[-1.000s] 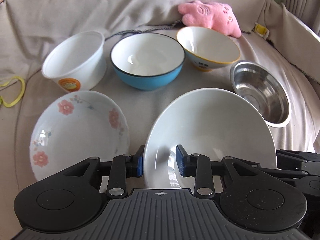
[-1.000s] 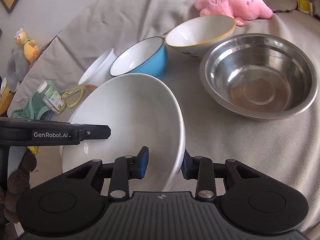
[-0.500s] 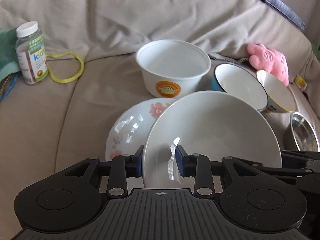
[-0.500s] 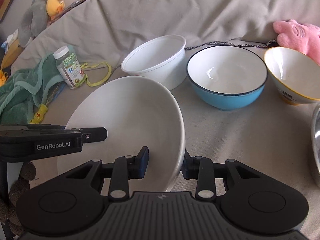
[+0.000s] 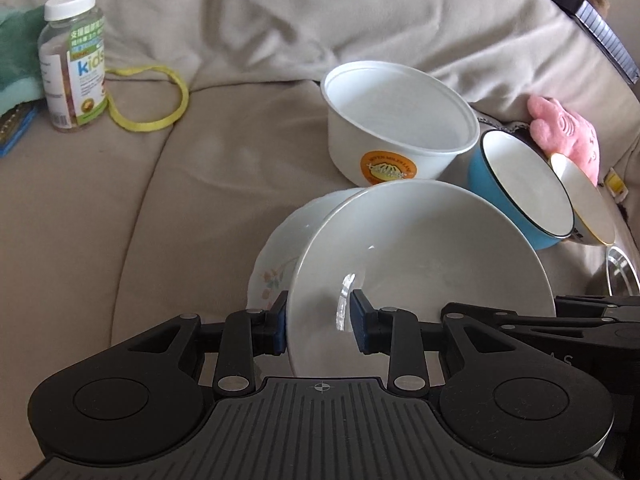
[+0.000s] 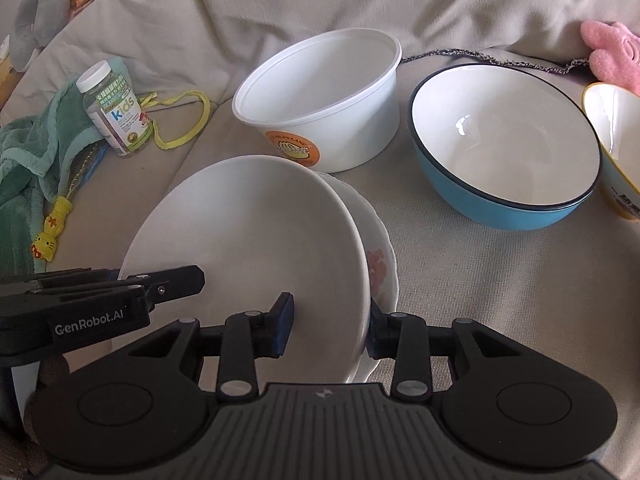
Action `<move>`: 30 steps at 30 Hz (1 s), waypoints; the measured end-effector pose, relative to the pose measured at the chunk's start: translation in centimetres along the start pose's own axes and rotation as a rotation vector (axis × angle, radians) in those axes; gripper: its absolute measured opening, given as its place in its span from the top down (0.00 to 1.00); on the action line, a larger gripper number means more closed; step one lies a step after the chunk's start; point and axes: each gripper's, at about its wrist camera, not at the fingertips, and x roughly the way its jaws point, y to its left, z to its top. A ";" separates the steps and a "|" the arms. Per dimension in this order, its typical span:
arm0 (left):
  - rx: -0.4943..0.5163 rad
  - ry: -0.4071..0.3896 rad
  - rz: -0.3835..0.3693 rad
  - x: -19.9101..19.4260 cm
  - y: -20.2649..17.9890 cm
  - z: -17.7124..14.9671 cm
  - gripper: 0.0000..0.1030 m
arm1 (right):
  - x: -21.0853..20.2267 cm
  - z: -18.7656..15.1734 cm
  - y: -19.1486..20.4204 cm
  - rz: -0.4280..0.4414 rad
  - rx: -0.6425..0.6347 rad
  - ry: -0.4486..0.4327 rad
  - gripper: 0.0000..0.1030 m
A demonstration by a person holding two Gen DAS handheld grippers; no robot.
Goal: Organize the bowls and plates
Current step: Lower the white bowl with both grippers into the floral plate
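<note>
Both grippers hold one plain white plate [image 5: 432, 256] by opposite rims. My left gripper [image 5: 320, 326] is shut on its left rim. My right gripper [image 6: 330, 326] is shut on its right rim, seen in the right wrist view [image 6: 256, 236]. The plate hangs tilted just over a floral plate [image 5: 276, 256], whose edge shows at its right side [image 6: 378, 260]. Behind stand a white tub [image 5: 400, 120] [image 6: 324, 96], a blue bowl [image 5: 520, 192] [image 6: 504, 144] and a yellow-rimmed bowl [image 5: 584, 200] [image 6: 616, 140].
Everything sits on a beige covered sofa [image 5: 160, 200]. A steel bowl [image 5: 620, 276] shows at the right edge. A vitamin bottle [image 5: 74, 60] [image 6: 116, 108], a yellow strap [image 5: 160, 96], a green towel [image 6: 32, 160] lie left. A pink plush [image 5: 568, 132] lies behind the bowls.
Both grippers have carried the white plate leftward, from beside the steel bowl to over the floral plate, which is now mostly covered.
</note>
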 end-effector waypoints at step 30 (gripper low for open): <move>-0.061 -0.083 -0.031 -2.4 2.7 0.9 0.80 | -1.3 1.4 0.9 -0.079 -0.118 -0.068 0.59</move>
